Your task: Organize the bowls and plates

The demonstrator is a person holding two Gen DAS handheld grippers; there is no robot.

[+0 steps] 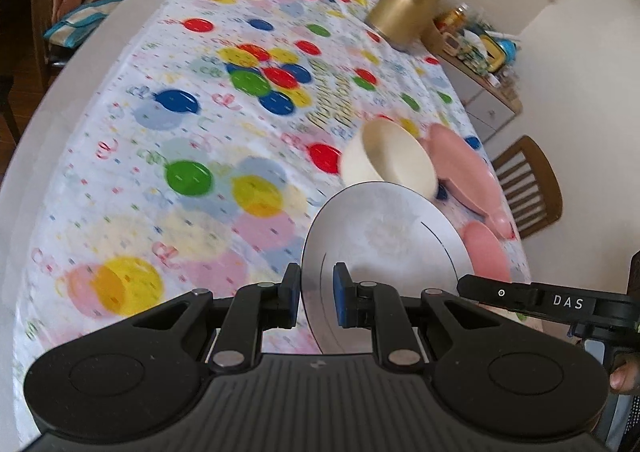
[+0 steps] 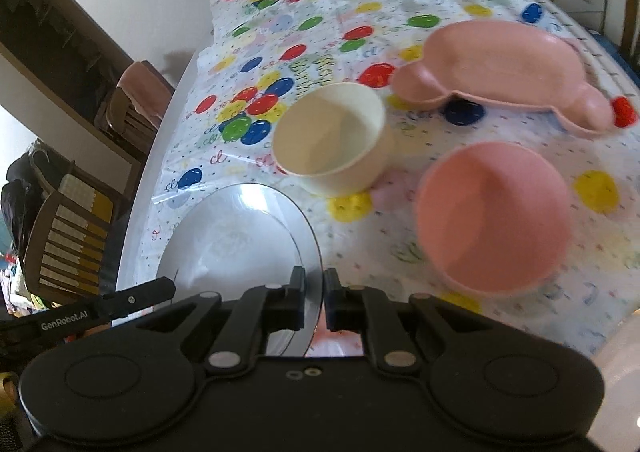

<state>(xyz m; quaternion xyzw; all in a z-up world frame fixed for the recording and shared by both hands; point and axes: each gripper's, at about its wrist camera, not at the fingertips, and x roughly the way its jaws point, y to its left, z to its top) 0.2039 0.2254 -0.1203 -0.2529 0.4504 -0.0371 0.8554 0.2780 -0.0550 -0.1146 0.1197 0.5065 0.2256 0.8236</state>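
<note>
Silver plate [image 2: 240, 236] gripped at its rim by both tongs: right gripper [image 2: 315, 302] clamped at 3 o'clock, left gripper [image 1: 317, 298] at 9. Carrying step, likely. Cream bowl [image 2: 332, 140] at 12, pink bowl [image 2: 494, 220] at 2. Next: lowering level, clear of both bowls.

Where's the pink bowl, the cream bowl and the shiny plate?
pink bowl [image 2: 494, 218]: right wrist view, inside bottom.
cream bowl [image 2: 332, 132]: right wrist view, inside.
shiny plate [image 1: 384, 236]: left wrist view, flat middle.
</note>
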